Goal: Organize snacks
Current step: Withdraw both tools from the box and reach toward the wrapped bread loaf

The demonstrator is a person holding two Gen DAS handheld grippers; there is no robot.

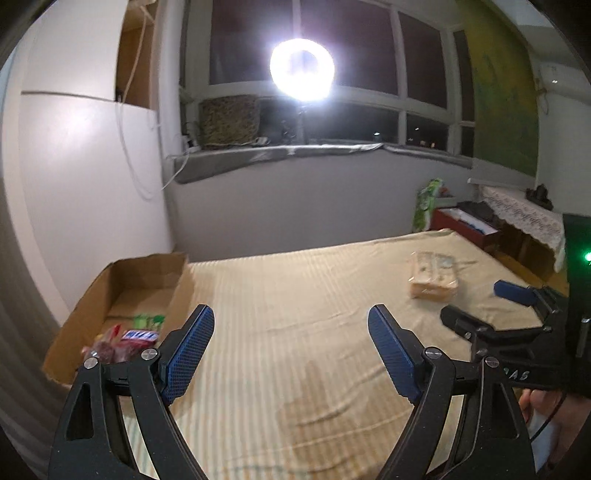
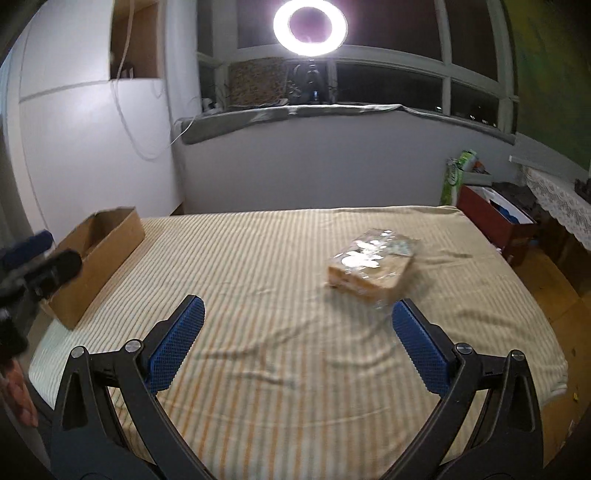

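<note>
A clear-wrapped pack of tan snack cakes point(image 2: 371, 267) lies on the striped bed sheet point(image 2: 258, 266), just beyond my right gripper's right finger; it also shows in the left wrist view point(image 1: 434, 275). An open cardboard box point(image 1: 122, 295) sits at the bed's left edge, with red, green and blue snack packets point(image 1: 125, 338) inside; it also shows in the right wrist view point(image 2: 94, 262). My left gripper point(image 1: 291, 332) is open and empty beside the box. My right gripper point(image 2: 297, 321) is open and empty; it also shows in the left wrist view point(image 1: 476, 302).
A bright ring light point(image 2: 310, 26) stands on the window sill behind the bed. A red box point(image 2: 495, 221), a green bag point(image 2: 456, 177) and a lace-covered table point(image 2: 557, 199) stand to the right of the bed. A white wall is on the left.
</note>
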